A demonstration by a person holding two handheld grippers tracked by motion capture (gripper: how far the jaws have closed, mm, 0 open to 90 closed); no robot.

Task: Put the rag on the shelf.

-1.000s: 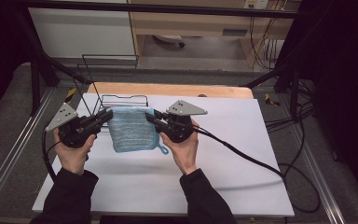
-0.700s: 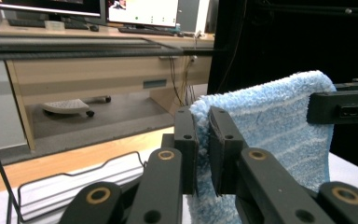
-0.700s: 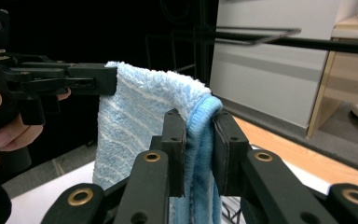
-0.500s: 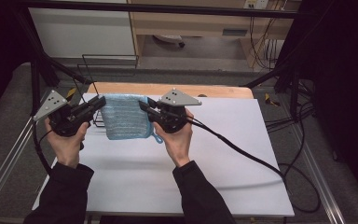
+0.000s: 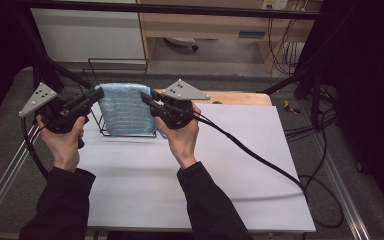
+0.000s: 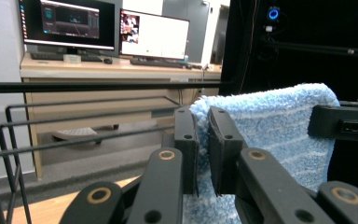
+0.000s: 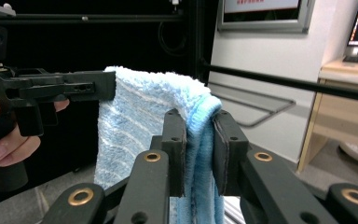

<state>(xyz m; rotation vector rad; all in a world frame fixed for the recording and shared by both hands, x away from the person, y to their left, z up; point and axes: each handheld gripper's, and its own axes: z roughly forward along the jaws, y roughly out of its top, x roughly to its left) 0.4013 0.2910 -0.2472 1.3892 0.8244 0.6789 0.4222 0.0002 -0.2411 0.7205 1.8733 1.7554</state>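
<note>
The person has a light blue towel (image 5: 125,107) lifted off the white worktop (image 5: 190,170) and stretched between the two tools, up over the worktop's far left corner. The left gripper (image 5: 96,95) pinches one top corner of the towel; in the left gripper view its jaws sit narrow with a fold of the fluffy cloth (image 6: 265,126) squeezed between them, and the other tool shows at the right edge of that view, clamped on the opposite corner. The right gripper (image 5: 147,101) is likewise closed on the towel, its jaws tight around the bound blue hem (image 7: 200,154) in the right gripper view, with the left hand (image 7: 0,140) and its tool holding the far corner at the left. The towel hangs flat between them, its lower part in front of a black wire rack (image 5: 125,120) that stands at the far left edge of the worktop, beside a wooden board (image 5: 235,97) along the far edge. From above, the left hand (image 5: 65,142) and right hand (image 5: 182,137) hold the grips, dark sleeves (image 5: 205,205) coming in from the near edge, and a black cable (image 5: 260,160) trails from the right tool across the worktop toward its right edge.
</note>
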